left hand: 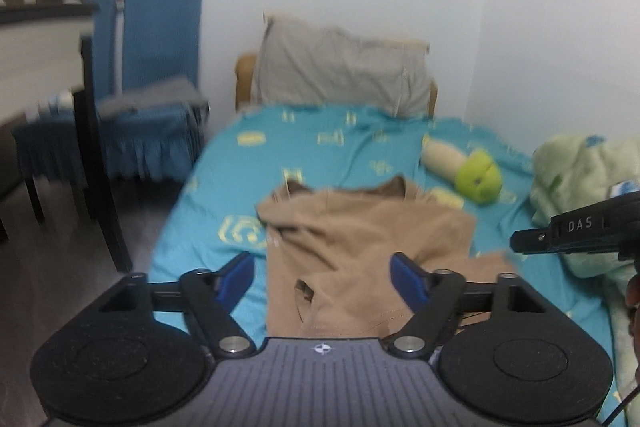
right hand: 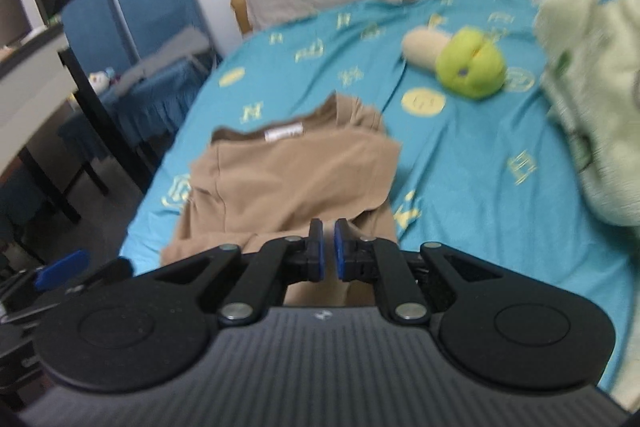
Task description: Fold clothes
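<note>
Now the left claw gapes over the tan shirt; the right claw is closed, empty.

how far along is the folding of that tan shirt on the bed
Partly done: the tan shirt lies doubled over on the teal bedsheet, collar label up. Nothing is in hand: the left gripper is open, the right gripper nearly shut with no cloth between its pads. Left: its lower part looks bunched and needs folding.

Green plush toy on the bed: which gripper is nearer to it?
Right. The right gripper sits at the tan shirt's near edge, on the green plush toy's side; the left gripper is farther left.
</note>
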